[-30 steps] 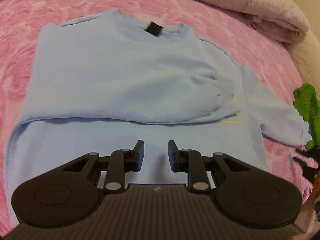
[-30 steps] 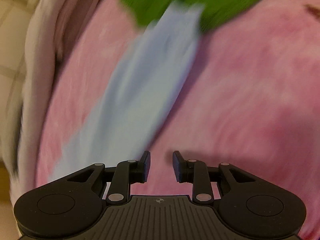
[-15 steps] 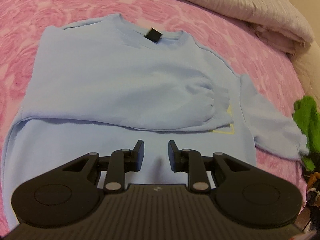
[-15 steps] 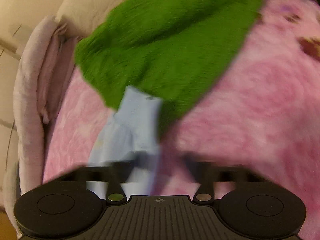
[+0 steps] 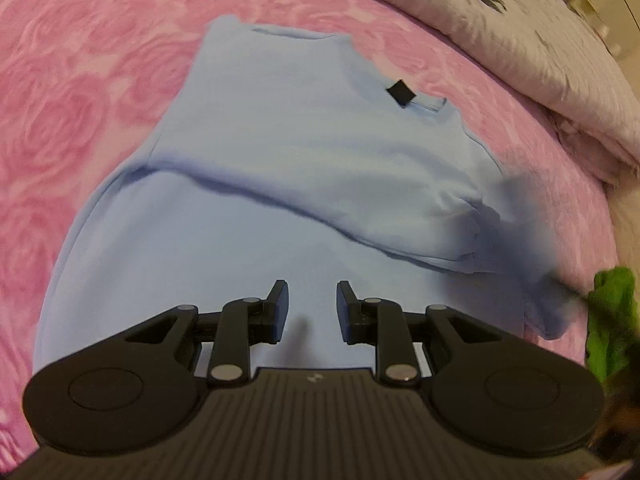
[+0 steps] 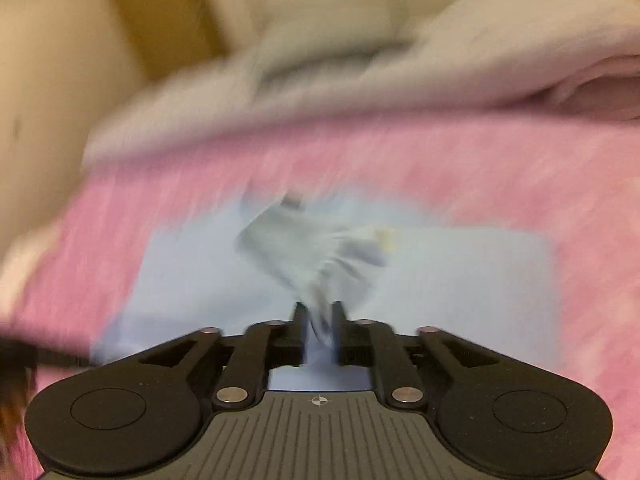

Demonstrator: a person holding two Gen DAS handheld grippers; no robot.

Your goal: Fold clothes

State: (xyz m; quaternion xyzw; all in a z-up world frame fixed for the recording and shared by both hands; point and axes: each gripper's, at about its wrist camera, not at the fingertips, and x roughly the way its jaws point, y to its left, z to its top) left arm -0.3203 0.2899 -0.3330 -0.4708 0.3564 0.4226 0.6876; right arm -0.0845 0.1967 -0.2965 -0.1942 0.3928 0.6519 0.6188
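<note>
A light blue sweatshirt (image 5: 288, 152) lies flat on the pink bedspread, collar with a black tag (image 5: 400, 93) at the far end and one sleeve folded across its chest. My left gripper (image 5: 308, 300) is open and empty, hovering over the lower body of the sweatshirt. My right gripper (image 6: 318, 320) is shut on the cuff of the other sleeve (image 6: 320, 264) and holds it lifted above the sweatshirt body (image 6: 460, 276). That view is blurred by motion. In the left wrist view the raised sleeve is a dark blur (image 5: 520, 220) at the right.
The pink rose-patterned bedspread (image 5: 80, 100) surrounds the sweatshirt. A rumpled grey-beige duvet (image 5: 540, 48) is piled along the far right and also shows in the right wrist view (image 6: 400, 60). A green garment (image 5: 612, 312) lies at the right edge.
My right gripper closed on the free sleeve's cuff near the green garment and swung it up over the sweatshirt. My left gripper shifted, still open, so the sweatshirt now looks slanted.
</note>
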